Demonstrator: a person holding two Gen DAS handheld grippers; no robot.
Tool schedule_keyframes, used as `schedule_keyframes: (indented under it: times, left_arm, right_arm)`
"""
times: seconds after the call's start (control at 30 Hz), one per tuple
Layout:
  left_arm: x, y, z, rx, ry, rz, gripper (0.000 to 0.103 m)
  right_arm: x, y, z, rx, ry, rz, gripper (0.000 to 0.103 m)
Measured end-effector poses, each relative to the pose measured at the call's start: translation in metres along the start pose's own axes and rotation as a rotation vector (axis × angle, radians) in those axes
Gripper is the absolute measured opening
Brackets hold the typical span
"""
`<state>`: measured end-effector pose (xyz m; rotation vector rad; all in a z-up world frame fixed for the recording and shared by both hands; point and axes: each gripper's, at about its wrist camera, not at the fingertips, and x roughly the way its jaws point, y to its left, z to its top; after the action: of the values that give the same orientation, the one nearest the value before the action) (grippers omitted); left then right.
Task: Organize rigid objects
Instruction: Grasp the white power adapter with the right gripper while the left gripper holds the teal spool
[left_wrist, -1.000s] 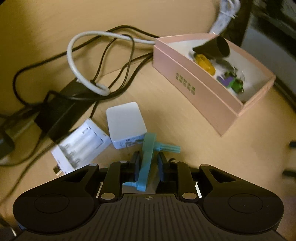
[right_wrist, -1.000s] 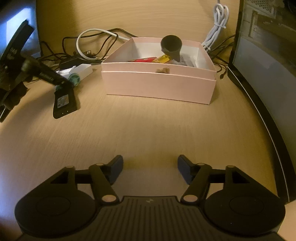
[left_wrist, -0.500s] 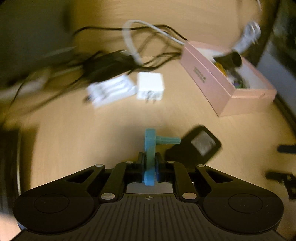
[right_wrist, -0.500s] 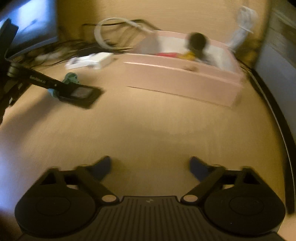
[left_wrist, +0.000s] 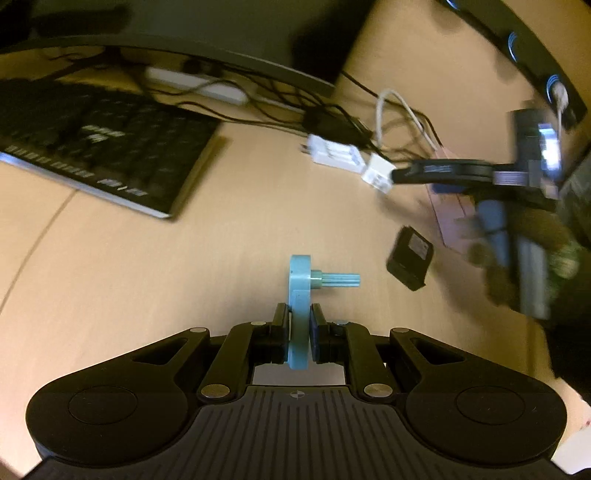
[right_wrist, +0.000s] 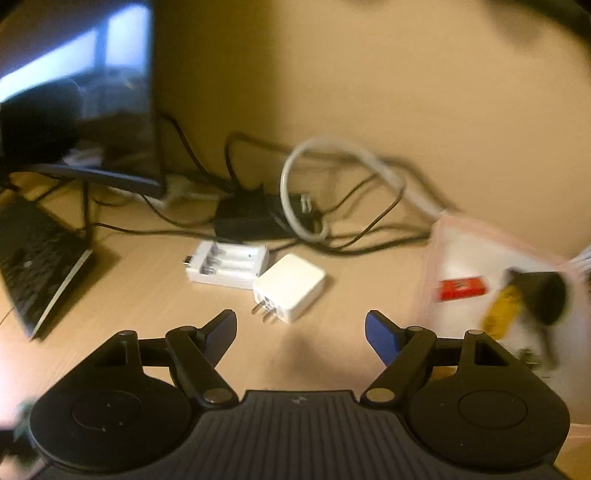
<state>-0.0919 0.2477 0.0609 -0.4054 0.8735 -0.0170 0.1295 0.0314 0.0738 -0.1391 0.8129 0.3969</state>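
A wooden desk (right_wrist: 369, 92) carries a keyboard (left_wrist: 96, 155), a tangle of cables (right_wrist: 332, 192), a white battery charger (right_wrist: 229, 264) and a white plug adapter (right_wrist: 291, 291); a pink box (right_wrist: 461, 251) of small items stands at the right. The left gripper (left_wrist: 300, 332) is clamped on a blue crank-shaped part (left_wrist: 301, 295), held on edge above bare desk, its ribbed shaft pointing right. A small black block (left_wrist: 410, 258) lies loose nearby. The right gripper (right_wrist: 301, 330) has its jaws spread with nothing between them, just short of the adapter. The step in hand appears to be carrying the part to the box. To do it well: keep the clamp firm, since the grip is on a thin edge; approach the box from above; release low inside, clear of the black cone (right_wrist: 543, 295) and yellow piece (right_wrist: 500, 310). The right gripper should straddle the adapter squarely, prongs aside.
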Motion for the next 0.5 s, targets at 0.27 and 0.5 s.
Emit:
schedule_keyframes:
  times: [0.27,0.5]
  left_arm:
    - [-0.023,0.026,-0.020,-0.088,-0.001,0.012,0.013]
    - [-0.017,0.014,-0.018,-0.027,0.026,-0.023,0.013]
  right_arm:
    - [0.078,0.025,0.013,-0.042,0.059,-0.098,0.066]
    - [0.043,0.028,0.007,-0.005,0.065,-0.023,0.050]
